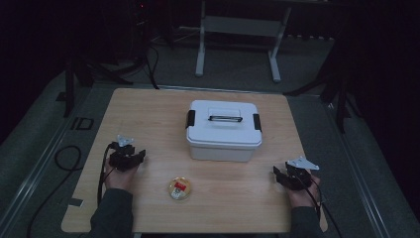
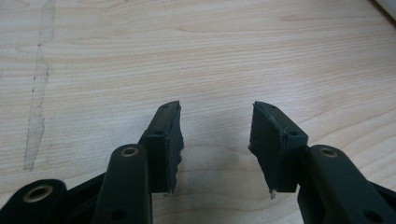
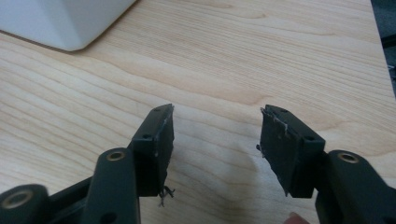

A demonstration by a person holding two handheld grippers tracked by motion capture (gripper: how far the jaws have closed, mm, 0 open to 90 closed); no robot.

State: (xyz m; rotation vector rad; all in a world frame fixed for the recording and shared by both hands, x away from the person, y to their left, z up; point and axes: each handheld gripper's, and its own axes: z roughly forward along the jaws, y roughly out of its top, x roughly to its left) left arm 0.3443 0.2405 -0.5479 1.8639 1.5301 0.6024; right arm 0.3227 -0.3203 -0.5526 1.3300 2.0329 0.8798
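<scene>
on the wooden table (image 1: 148, 114) a white lidded box (image 1: 224, 130) with a dark handle and black side latches stands toward the far middle, and a small round container (image 1: 179, 189) with a yellow and red top lies near the front edge, between the two hands. the left gripper (image 1: 130, 157) rests at the left, its jaws spread with bare wood between them. the right gripper (image 1: 283, 176) sits at the right, jaws likewise apart and holding nothing, a corner of the box just ahead of it.

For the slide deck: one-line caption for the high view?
Left gripper and right gripper, both open, rest on the wooden table flanking a small round container before a closed white box.
</scene>
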